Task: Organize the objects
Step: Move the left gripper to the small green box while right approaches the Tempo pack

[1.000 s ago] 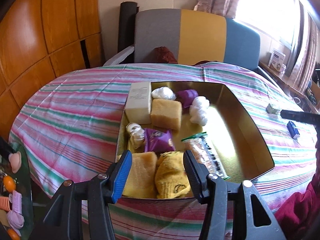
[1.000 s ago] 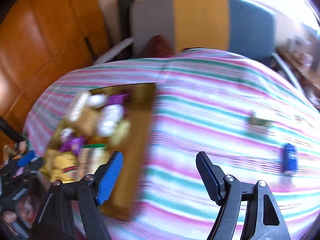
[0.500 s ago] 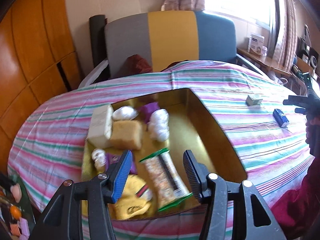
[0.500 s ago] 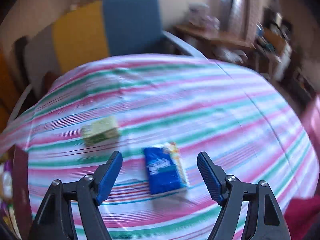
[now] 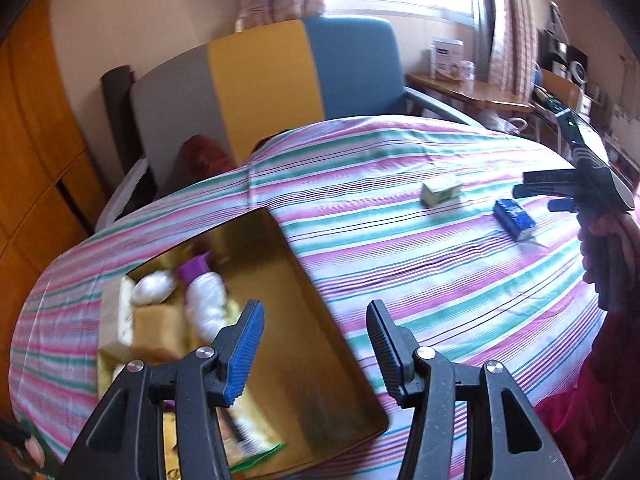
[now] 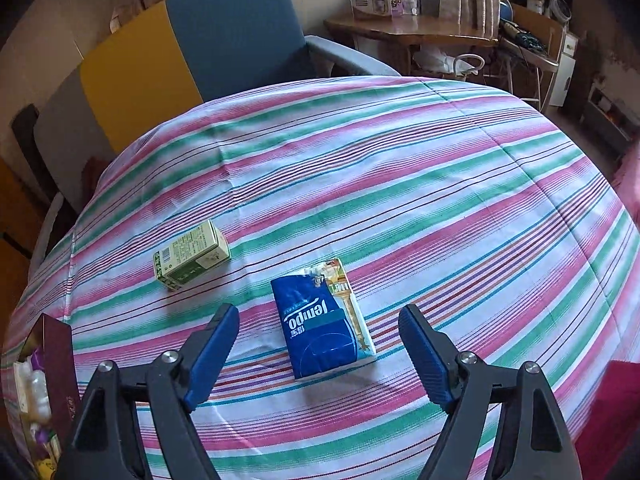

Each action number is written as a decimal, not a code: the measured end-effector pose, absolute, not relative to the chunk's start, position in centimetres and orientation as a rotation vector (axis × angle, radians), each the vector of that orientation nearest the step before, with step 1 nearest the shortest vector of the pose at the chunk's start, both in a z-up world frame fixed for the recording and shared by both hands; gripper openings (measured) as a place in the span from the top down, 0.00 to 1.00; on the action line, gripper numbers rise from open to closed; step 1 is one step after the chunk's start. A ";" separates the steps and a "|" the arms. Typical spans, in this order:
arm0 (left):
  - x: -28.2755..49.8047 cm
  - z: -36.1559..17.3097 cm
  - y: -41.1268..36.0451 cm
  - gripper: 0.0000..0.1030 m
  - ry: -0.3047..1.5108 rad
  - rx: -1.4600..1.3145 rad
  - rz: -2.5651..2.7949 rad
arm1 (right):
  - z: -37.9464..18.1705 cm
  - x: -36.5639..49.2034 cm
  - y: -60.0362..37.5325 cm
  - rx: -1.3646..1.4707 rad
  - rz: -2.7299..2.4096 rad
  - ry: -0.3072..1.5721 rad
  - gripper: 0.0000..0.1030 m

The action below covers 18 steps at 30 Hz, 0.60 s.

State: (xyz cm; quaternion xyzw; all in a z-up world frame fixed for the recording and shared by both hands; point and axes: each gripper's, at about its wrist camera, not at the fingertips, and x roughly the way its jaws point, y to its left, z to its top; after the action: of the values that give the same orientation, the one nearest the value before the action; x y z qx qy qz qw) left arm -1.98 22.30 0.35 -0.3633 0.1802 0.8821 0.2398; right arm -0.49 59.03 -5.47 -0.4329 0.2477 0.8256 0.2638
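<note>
Right wrist view: the right hand-held gripper [image 6: 318,354] has just been opening, and its spread jaws straddle one blue tissue pack [image 6: 322,320] lying flat on the striped desk [image 6: 440,208], untouched. Just beyond lies one green box [image 6: 191,255]. The left hand-held gripper [image 5: 312,350], spread and empty, hovers over the gold tray [image 5: 336,352], which is already well stocked. Two items seem left.
</note>
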 end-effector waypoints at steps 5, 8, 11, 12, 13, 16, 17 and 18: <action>-2.1 0.0 25.4 0.48 0.533 -0.983 2.364 | -5.6 -0.3 59.4 -1.167 2.220 0.704 0.20; -2.2 -0.4 27.0 0.48 0.549 -0.987 2.338 | -5.6 -0.2 59.6 -1.163 2.214 0.727 0.19; -2.4 -0.8 28.2 0.48 0.561 -0.997 2.308 | -5.5 0.1 60.0 -1.148 2.208 0.754 0.18; -2.5 -0.9 28.6 0.48 0.563 -1.002 2.301 | -5.5 0.2 60.1 -1.144 2.204 0.765 0.18; -2.6 -1.0 28.9 0.48 0.567 -1.004 2.296 | -5.5 0.3 60.2 -1.139 2.201 0.779 0.18; -2.9 -1.3 29.9 0.48 0.580 -1.005 2.279 | -5.4 0.6 60.5 -1.119 2.196 0.814 0.18; -3.0 -1.5 30.3 0.48 0.583 -1.011 2.273 | -5.3 0.7 60.5 -1.111 2.193 0.825 0.18; -3.2 -1.7 30.6 0.48 0.583 -1.020 2.267 | -5.4 0.8 60.7 -1.105 2.189 0.836 0.17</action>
State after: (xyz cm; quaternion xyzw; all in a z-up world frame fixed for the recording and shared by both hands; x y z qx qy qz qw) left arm -3.20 30.62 -1.70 -0.3823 0.2187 0.8496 0.2901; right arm 0.80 60.70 -5.35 -0.4104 0.3106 0.8131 0.2719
